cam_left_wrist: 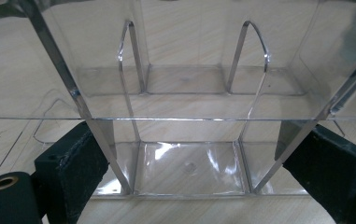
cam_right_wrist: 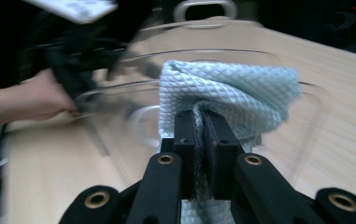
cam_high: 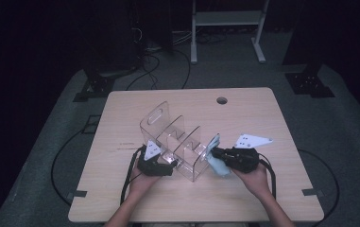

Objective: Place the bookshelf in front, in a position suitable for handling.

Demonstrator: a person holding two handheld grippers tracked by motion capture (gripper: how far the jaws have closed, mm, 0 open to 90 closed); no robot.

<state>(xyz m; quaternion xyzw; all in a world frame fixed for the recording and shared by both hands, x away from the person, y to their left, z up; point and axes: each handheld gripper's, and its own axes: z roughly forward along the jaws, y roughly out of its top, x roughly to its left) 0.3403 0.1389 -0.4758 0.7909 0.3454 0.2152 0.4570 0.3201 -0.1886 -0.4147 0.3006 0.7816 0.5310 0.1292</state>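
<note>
1. Landmark: clear acrylic organizer [cam_high: 177, 142], with upright dividers, standing on the wooden table [cam_high: 244, 203] near its middle.
2. Left gripper [cam_high: 170, 164] at the organizer's near-left corner; jaws spread wide and clamped on the organizer's end, one jaw outside each side wall in the left gripper view [cam_left_wrist: 185, 112].
3. Right gripper [cam_high: 214, 152] at the organizer's right end wall; jaws pinched together on a light blue quilted cloth [cam_right_wrist: 227, 98].
4. Cloth [cam_high: 215, 158] lies bunched against the outside of that right end wall, touching it, part hanging toward the table.
5. Right gripper view blurred; the left gripper [cam_right_wrist: 80, 65] shows beyond the organizer [cam_right_wrist: 133, 126].
</note>
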